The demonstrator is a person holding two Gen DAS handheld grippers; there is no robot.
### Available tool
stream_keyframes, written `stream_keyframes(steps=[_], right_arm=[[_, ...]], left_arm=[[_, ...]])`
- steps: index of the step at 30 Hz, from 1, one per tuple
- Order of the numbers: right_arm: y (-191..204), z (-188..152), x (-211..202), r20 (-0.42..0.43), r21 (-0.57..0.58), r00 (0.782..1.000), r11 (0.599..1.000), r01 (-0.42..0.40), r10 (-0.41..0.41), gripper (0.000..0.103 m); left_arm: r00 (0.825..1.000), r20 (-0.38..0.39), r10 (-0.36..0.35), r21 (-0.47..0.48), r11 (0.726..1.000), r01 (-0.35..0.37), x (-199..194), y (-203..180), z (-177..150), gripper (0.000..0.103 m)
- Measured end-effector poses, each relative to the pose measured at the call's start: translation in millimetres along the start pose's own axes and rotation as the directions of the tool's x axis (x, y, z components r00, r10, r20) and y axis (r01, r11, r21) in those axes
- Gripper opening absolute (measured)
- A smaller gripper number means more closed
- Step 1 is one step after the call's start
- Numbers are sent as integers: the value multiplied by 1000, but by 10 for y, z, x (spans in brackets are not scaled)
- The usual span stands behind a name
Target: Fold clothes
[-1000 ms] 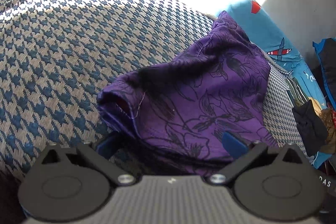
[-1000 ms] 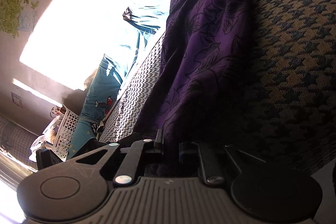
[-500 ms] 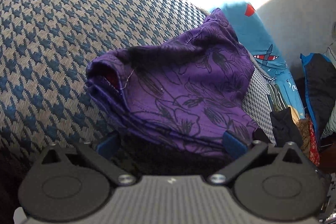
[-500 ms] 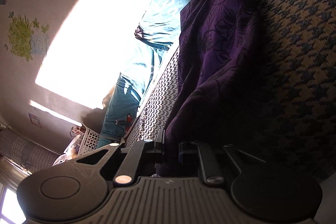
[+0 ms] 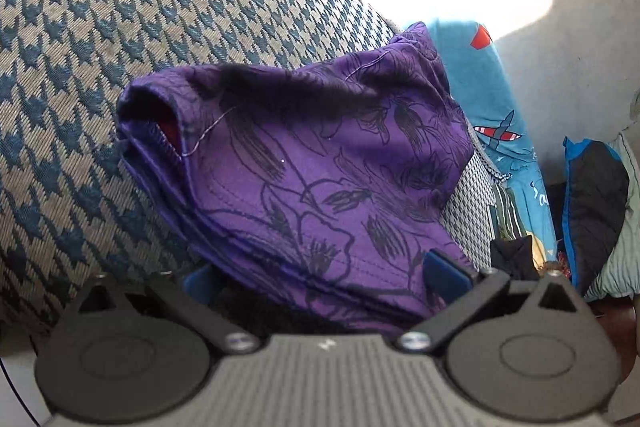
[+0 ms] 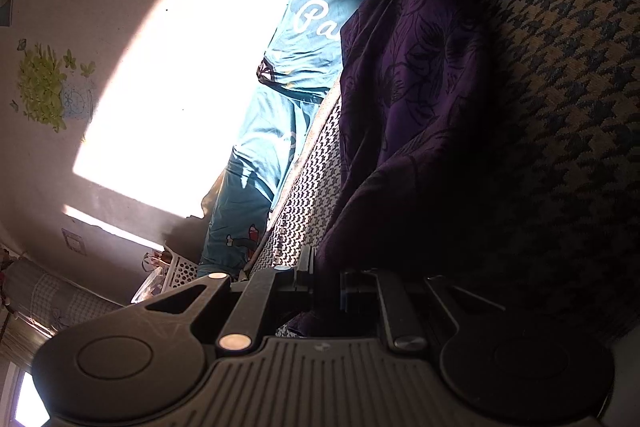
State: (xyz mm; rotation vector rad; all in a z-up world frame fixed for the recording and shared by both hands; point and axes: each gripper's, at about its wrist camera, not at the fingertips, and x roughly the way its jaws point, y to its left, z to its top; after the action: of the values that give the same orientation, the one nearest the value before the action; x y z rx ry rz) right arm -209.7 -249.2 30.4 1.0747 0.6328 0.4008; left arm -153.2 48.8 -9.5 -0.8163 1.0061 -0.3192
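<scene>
Garment [image 5: 320,187] between spread left gripper [image 5: 320,277] fingers

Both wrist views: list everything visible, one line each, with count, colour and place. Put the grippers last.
purple garment: one, purple with dark floral outlines, bunched on the houndstooth cover.
houndstooth cover: one, blue and beige, under the garment.
blue printed fabric: one, turquoise with white lettering and red marks, beyond the cover's edge.
dark clothes pile: several, black, blue and striped, far right of the left view.
perforated basket: one, white, low against the wall.
wall decal: one, green.
left gripper: open, fingers either side of the garment's edge.
right gripper: shut on the garment.
</scene>
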Motion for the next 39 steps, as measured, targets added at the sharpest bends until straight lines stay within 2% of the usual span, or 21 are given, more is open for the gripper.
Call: stream_keyframes(steps=[2,4,5,6,8,10,12,14,18,21,25,27,28,32,36,39], right_arm=[[-4,3,-3,0,1,1000,1000,0,0,13],[-6,4,-2,-3,-5,1000,1000,8,-8,13],[-5,4,2,-7,-12,1000,1000,18,-18,13],[-2,-2,15,-17,-26,999,999,40,-40,13],[88,-74,35,-12,-140,994,984,107,-110,15],[184,-150,55,4,-258,984,950,174,-179,15],[279,-226,74,28,-371,969,898,237,-245,20],[375,-302,93,60,-476,950,828,297,-306,29],[566,-454,131,144,-657,901,641,397,-410,40],[661,-608,126,194,-748,898,532,396,-396,44],[737,-795,173,212,-832,901,414,370,-378,48],[753,-896,254,145,-869,920,397,294,-364,48],[751,-965,304,130,-889,920,367,274,-371,49],[732,-1203,487,92,-949,908,241,204,-408,54],[684,-1362,626,86,-969,895,170,177,-437,56],[641,-1423,729,139,-972,878,106,209,-457,56]], left_arm=[[1000,23,12,12,1000,-12,5,-43,37,103],[999,44,28,38,999,-30,0,-85,56,98],[998,48,38,54,998,-41,5,-108,69,85],[998,42,47,63,997,-49,15,-117,83,67],[997,31,66,74,995,-69,35,-122,112,53],[995,36,93,94,991,-96,41,-122,119,51],[993,40,110,113,987,-114,51,-132,116,51],[992,41,118,131,984,-122,70,-166,114,51],[991,38,126,157,979,-130,67,-203,123,51],[992,33,125,158,979,-129,59,-190,136,51],[991,21,129,158,979,-131,52,-167,144,50],[991,17,131,164,978,-132,42,-176,154,50],[991,15,132,167,977,-133,38,-180,159,51],[992,2,129,163,978,-127,17,-183,196,51],[992,-7,126,165,979,-123,-1,-196,231,51],[991,-18,133,160,979,-128,7,-185,236,51]])
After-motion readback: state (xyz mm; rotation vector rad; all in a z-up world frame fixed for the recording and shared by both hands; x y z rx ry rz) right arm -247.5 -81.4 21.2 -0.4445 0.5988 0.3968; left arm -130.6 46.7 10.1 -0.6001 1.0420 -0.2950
